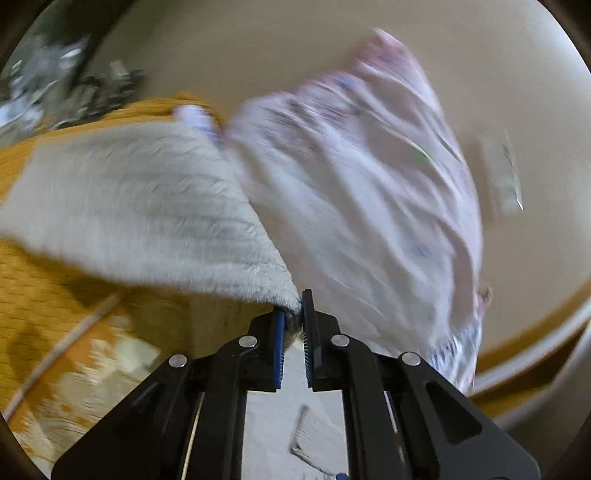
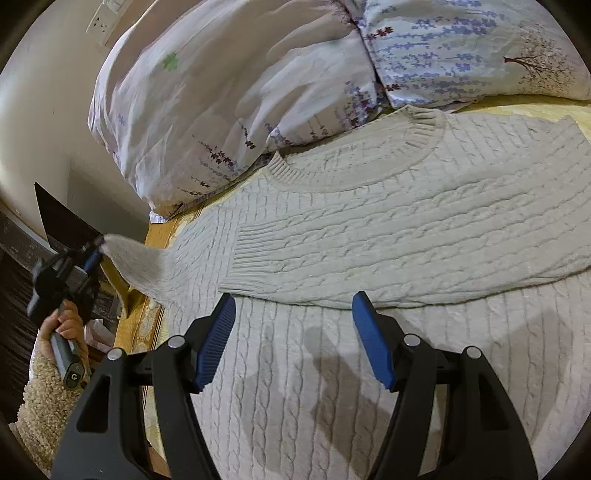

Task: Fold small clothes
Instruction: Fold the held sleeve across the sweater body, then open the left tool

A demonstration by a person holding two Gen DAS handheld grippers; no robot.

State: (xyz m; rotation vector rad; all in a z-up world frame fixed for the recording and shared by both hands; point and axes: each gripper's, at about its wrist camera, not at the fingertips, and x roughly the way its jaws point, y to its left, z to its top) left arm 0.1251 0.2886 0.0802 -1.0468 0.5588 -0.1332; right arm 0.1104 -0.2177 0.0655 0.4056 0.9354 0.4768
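Observation:
A cream cable-knit sweater [image 2: 369, 229] lies flat on the bed, collar toward the pillows, with one sleeve folded across its body. My left gripper [image 1: 293, 317] is shut on the cuff of the other sleeve [image 1: 147, 206], pulled out over the bed's left edge. It also shows in the right wrist view [image 2: 92, 254], holding that sleeve [image 2: 136, 266] taut. My right gripper [image 2: 291, 336] is open and empty, hovering just above the sweater's lower body.
Two floral pillows [image 2: 229, 96] lie behind the sweater's collar. A yellow bedspread [image 1: 40, 295] covers the bed. A beige wall with a socket plate [image 2: 101, 22] stands at the left. The bed's left edge [image 2: 147, 317] drops to dark floor.

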